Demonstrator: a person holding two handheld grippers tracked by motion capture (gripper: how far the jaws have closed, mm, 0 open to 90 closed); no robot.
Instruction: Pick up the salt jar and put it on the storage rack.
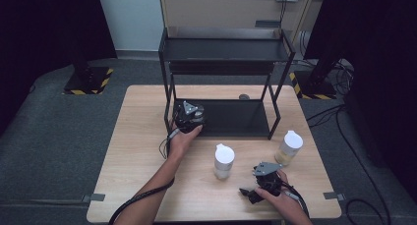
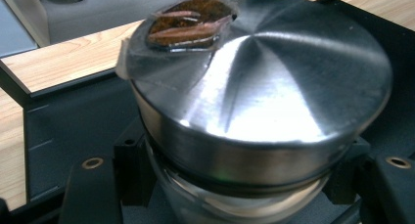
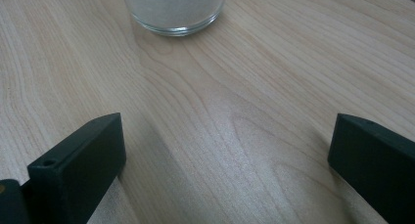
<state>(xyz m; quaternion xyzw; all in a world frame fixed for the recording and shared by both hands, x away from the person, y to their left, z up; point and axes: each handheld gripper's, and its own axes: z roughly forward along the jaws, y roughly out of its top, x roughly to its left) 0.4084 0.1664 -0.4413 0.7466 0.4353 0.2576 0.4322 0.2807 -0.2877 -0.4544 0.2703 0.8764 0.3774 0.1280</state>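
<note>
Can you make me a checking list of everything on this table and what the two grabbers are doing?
Surface: pale wooden table, bare grain between the things.
Job's things: glass jar with a shiny metal lid, on the bottom shelf of the black metal rack; two white-capped glass jars, one mid-table, one farther right.
Clutter: nothing seen.
Grippers: left gripper shut on the metal-lidded jar; right gripper open, low over the table, holding nothing.
Cables: black cable trails along the left forearm; more lie on the floor.
Surroundings: grey floor, black stands with striped feet.
</note>
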